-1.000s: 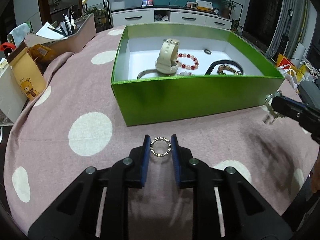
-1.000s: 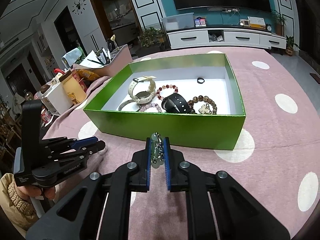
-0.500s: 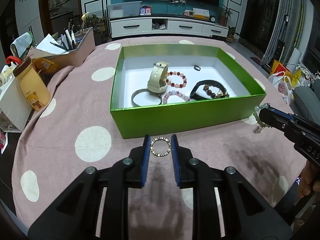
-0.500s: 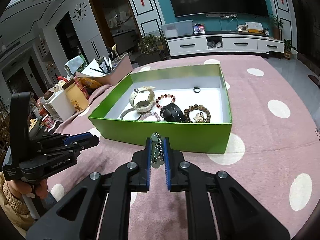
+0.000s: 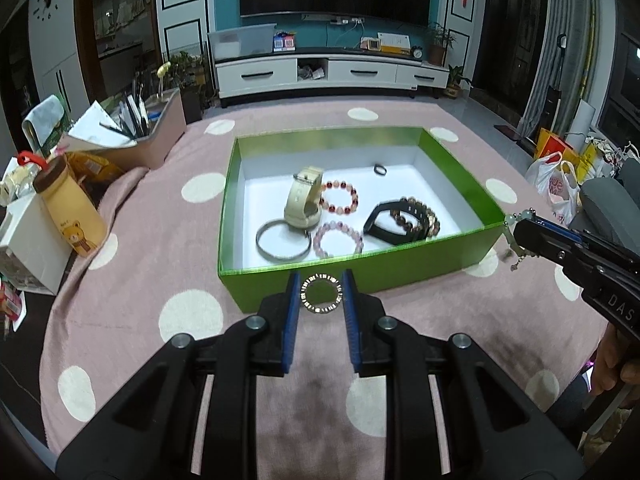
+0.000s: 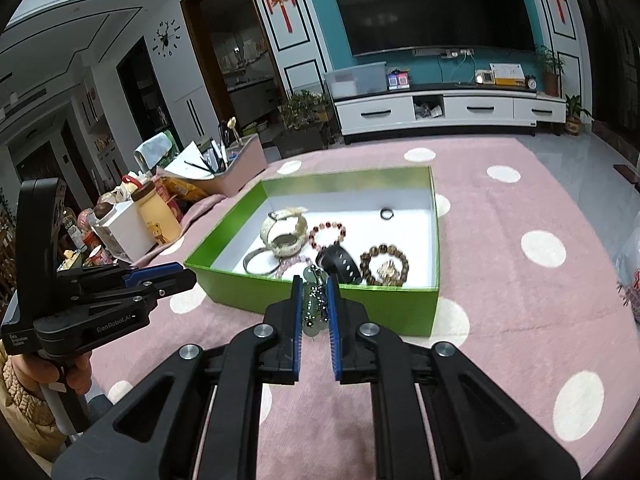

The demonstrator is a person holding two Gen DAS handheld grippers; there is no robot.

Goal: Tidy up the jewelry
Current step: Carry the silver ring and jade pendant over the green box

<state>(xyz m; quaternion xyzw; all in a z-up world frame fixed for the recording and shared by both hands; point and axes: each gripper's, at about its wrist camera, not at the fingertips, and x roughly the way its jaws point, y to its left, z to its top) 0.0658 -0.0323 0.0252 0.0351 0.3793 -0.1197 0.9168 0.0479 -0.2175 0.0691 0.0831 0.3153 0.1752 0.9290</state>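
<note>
Two pieces remain outside the green box [image 5: 360,276], judging by what shows: the left gripper [image 5: 321,294] pinches a studded ring bracelet [image 5: 321,294] above the polka-dot tablecloth [image 5: 132,280], just short of the box's near wall. The right gripper [image 6: 314,304] clamps a jade-bead chain [image 6: 314,312] at the same wall. Watches [image 5: 303,200], bead bracelets [image 5: 339,196], a bangle [image 5: 283,240] and a small ring [image 5: 380,169] already lie inside.

Dim indoor light, fisheye-warped edges

Each black hand-held gripper [image 5: 321,286] has blue-padded fingers [image 5: 291,312], silver screws [image 5: 256,322] and white lettering.
</note>
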